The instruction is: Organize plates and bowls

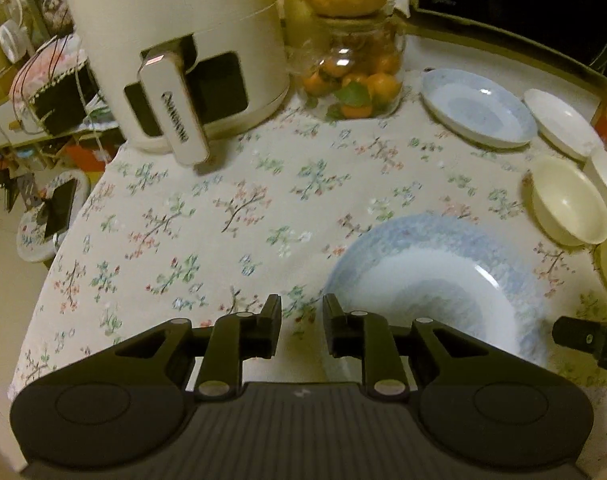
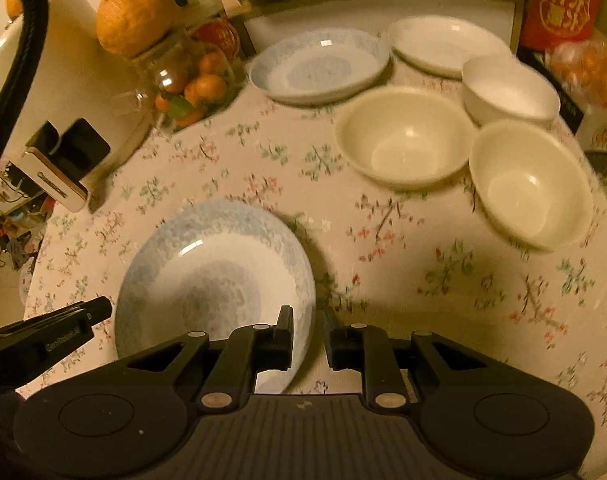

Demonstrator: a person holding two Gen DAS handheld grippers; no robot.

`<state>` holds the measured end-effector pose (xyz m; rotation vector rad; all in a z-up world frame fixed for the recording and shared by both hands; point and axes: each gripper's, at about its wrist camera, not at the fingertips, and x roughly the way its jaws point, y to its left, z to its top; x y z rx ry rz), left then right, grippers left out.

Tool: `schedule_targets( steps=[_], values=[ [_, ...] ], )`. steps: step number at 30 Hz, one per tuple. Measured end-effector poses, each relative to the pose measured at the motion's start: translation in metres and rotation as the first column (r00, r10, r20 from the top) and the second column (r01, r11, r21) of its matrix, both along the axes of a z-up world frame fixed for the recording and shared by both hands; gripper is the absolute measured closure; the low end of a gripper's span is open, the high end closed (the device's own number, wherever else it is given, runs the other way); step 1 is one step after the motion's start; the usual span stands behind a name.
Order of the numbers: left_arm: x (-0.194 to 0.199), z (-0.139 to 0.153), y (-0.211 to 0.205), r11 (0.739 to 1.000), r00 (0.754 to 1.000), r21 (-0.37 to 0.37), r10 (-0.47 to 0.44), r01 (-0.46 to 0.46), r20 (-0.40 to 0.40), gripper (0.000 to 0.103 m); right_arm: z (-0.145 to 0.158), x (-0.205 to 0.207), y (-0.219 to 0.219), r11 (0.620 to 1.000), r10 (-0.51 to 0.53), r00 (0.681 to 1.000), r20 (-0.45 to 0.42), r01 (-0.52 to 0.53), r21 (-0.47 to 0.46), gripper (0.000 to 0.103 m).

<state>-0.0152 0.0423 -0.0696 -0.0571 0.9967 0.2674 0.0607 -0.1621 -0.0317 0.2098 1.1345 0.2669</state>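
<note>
Hovering above the flowered counter [image 1: 231,208], both pairs of tongs point steeply down at the near blue-patterned plate [image 2: 215,280], which lies flat on the cloth. The left tongs [image 1: 302,328] stand a little apart with nothing between them, just left of the plate's rim; only the cloth shows in the gap. The right tongs [image 2: 308,336] are likewise slightly apart and bracket the plate's right rim: the left finger lies over the plate, the right finger over the cloth. Whether the pads touch the rim I cannot tell, but they do not look clamped on it. My guess is that the plate sits alone at the near edge because it starts, or waits to join, a stack.

Ahead of the tongs, well apart from them, are the other dishes. A second blue-patterned plate [image 2: 319,66] lies at the back beside a glass jar of small oranges [image 2: 187,84], and a plain white plate [image 2: 447,42] is to its right. Nearer, and to the right of the right tongs, are two cream bowls [image 2: 405,136] and a white bowl [image 2: 509,90], bunched close together and seemingly unsorted. Matching plates and bowls suggest nesting like with like. An air fryer [image 1: 175,40] stands ahead of the left tongs.
</note>
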Motion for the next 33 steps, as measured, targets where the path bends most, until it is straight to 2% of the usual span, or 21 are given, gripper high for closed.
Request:
schedule_targets(
  steps=[4,8,10,14,20,23,27,30,33],
  values=[
    [0.010,0.009,-0.006,1.000,1.000,-0.027,-0.013,0.013,0.016,0.082,0.014,0.005,-0.006,1.000,0.006,0.999,0.034,-0.007,0.014,0.085],
    [0.030,0.021,-0.006,0.993,0.999,-0.118,-0.001,0.005,0.041,0.079,0.028,0.016,-0.012,0.999,0.005,0.998,0.065,-0.008,0.041,0.085],
    [0.040,0.027,-0.008,0.990,0.998,-0.138,0.002,0.006,0.062,0.076,0.039,0.024,-0.018,0.998,-0.005,0.995,0.095,-0.001,0.057,0.084],
    [0.064,0.036,-0.008,0.981,0.994,-0.192,0.000,0.021,0.110,0.065,0.058,0.041,-0.036,0.997,-0.038,0.988,0.148,0.027,0.079,0.073],
    [0.093,0.036,-0.011,0.970,0.986,-0.239,0.001,0.039,0.167,0.048,0.070,0.070,-0.073,0.985,-0.133,0.979,0.153,0.113,0.133,0.058],
    [0.108,0.028,-0.014,0.960,0.987,-0.278,0.012,0.034,0.162,0.045,0.067,0.086,-0.088,0.977,-0.178,0.973,0.145,0.157,0.146,0.050],
    [0.126,0.022,-0.015,0.948,0.985,-0.318,0.041,0.016,0.170,0.044,0.055,0.108,-0.097,0.963,-0.223,0.969,0.109,0.201,0.182,0.047],
    [0.140,0.021,-0.021,0.951,0.978,-0.309,0.041,0.025,0.205,0.038,0.043,0.122,-0.098,0.953,-0.236,0.968,0.083,0.214,0.213,0.044],
    [0.153,0.017,-0.028,0.955,0.974,-0.294,0.031,0.037,0.223,0.038,0.037,0.134,-0.100,0.951,-0.238,0.969,0.071,0.217,0.220,0.043]
  ],
)
